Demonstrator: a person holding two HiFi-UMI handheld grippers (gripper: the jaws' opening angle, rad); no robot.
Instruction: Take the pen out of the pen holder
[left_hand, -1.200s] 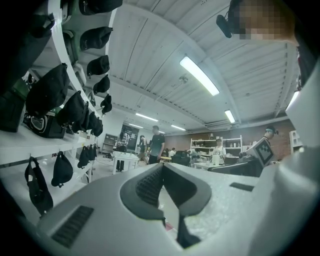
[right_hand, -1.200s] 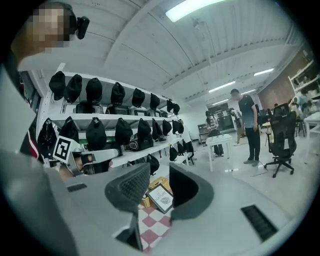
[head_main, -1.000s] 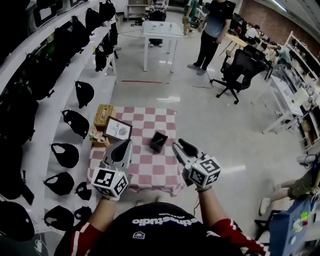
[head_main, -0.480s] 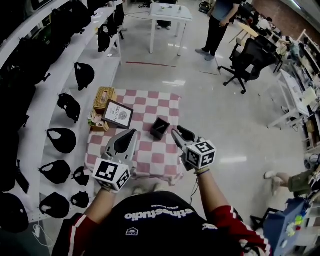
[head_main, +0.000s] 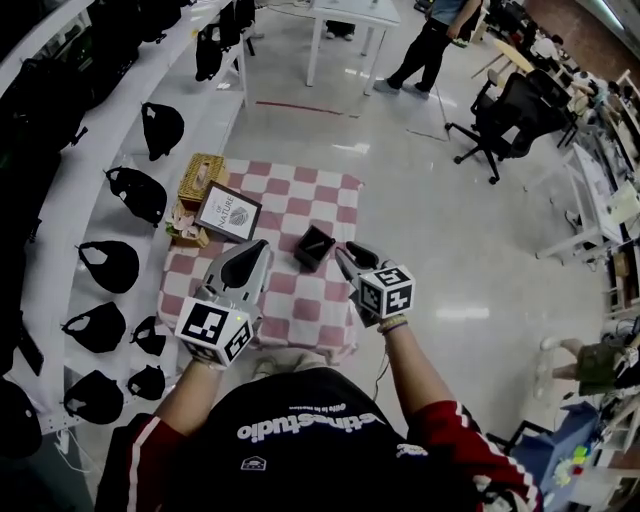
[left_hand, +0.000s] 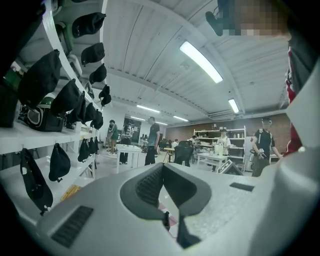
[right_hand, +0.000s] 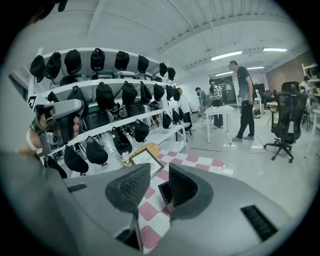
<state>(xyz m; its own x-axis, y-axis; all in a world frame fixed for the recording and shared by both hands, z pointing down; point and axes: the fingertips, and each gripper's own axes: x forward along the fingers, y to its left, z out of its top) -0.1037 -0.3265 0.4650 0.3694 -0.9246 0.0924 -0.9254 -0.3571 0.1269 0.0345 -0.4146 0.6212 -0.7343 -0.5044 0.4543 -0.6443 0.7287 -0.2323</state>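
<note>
The pen (head_main: 317, 241) stood in the black pen holder (head_main: 304, 257), on the checked cloth (head_main: 330, 200) covering the surface. Your right gripper (head_main: 350, 257) hovered just beside the holder, its fingers apart and empty. Your left gripper (head_main: 257, 251) hung nearer the framed picture (head_main: 228, 212), its fingers closed on nothing.

Looks like some kind of open-plan lab or workshop, definitely not a home. Long white shelves (head_main: 65, 210) run down one wall, loaded with black caps (head_main: 160, 128). There's a glossy floor (head_main: 450, 250), strip lights (left_hand: 201, 61) on a bare ceiling, a white table (head_main: 350, 12), an office chair (head_main: 515, 110), racks (left_hand: 207, 137) of gear at the back, and people (head_main: 432, 45) standing about.
</note>
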